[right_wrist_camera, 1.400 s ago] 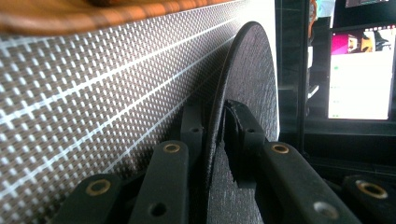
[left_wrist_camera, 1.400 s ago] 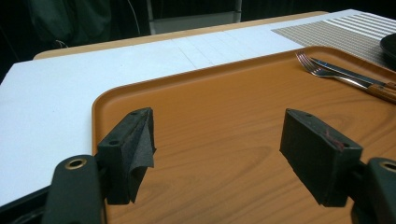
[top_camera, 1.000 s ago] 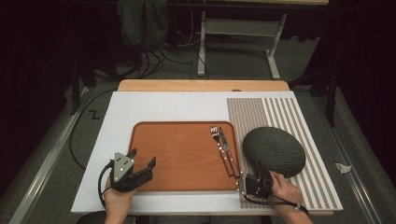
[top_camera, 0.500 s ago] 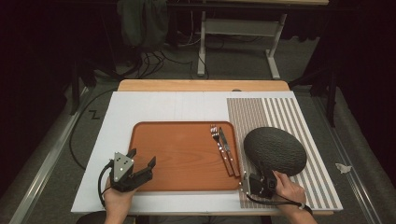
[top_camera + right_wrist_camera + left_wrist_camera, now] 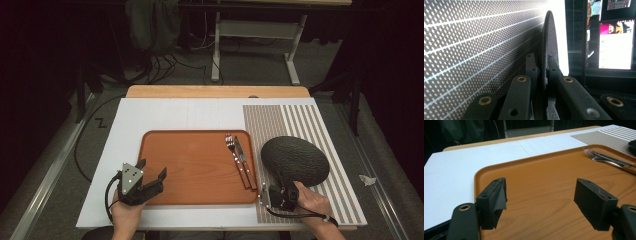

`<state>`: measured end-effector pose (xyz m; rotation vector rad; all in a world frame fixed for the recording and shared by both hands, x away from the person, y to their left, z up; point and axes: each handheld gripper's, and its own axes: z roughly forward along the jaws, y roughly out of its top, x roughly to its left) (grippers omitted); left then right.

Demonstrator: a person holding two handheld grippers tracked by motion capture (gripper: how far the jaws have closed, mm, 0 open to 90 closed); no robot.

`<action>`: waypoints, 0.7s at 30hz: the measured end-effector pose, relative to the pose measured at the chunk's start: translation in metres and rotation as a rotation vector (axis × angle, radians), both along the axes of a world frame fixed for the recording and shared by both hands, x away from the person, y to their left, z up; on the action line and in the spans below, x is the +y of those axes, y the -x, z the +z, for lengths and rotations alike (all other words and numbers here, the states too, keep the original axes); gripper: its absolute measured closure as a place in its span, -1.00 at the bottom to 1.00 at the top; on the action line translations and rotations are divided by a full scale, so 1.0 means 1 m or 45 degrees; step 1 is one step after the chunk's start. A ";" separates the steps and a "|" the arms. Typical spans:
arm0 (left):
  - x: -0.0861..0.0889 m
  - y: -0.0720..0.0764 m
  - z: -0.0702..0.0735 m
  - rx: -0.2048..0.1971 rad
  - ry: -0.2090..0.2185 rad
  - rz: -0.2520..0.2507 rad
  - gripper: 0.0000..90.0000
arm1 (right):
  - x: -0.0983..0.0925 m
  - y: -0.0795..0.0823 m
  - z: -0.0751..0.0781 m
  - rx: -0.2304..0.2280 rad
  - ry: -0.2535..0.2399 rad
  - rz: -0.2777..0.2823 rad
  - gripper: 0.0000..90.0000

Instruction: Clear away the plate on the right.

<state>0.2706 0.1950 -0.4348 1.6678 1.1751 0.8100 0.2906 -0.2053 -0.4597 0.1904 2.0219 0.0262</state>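
A dark round plate [image 5: 295, 160] rests over the striped placemat [image 5: 300, 120], right of an orange tray [image 5: 195, 165]. My right gripper [image 5: 283, 188] is shut on the plate's near rim. In the right gripper view the plate [image 5: 549, 37] stands edge-on between the closed jaws of that gripper [image 5: 543, 65], beside the placemat [image 5: 474, 37]. A fork [image 5: 231, 148] and a knife [image 5: 242, 159] lie side by side on the tray's right part. My left gripper [image 5: 152, 168] hovers open over the tray's near left corner. Nothing sits between its pads [image 5: 494, 197] above the tray [image 5: 544, 167].
A white board [image 5: 165, 115] covers the wooden table under the tray and placemat. The fork [image 5: 596, 157] and knife [image 5: 610, 159] lie far to the right in the left gripper view. A lit screen [image 5: 616, 47] glows beyond the plate. Cables and a desk frame stand on the floor behind.
My right hand has crept slightly to the right with the plate's rim in its jaws. The left gripper has stayed where it was.
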 end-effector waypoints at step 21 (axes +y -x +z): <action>0.000 0.000 0.000 0.001 0.001 0.001 -0.41 | 0.001 0.001 0.013 -0.039 -0.037 0.039 0.93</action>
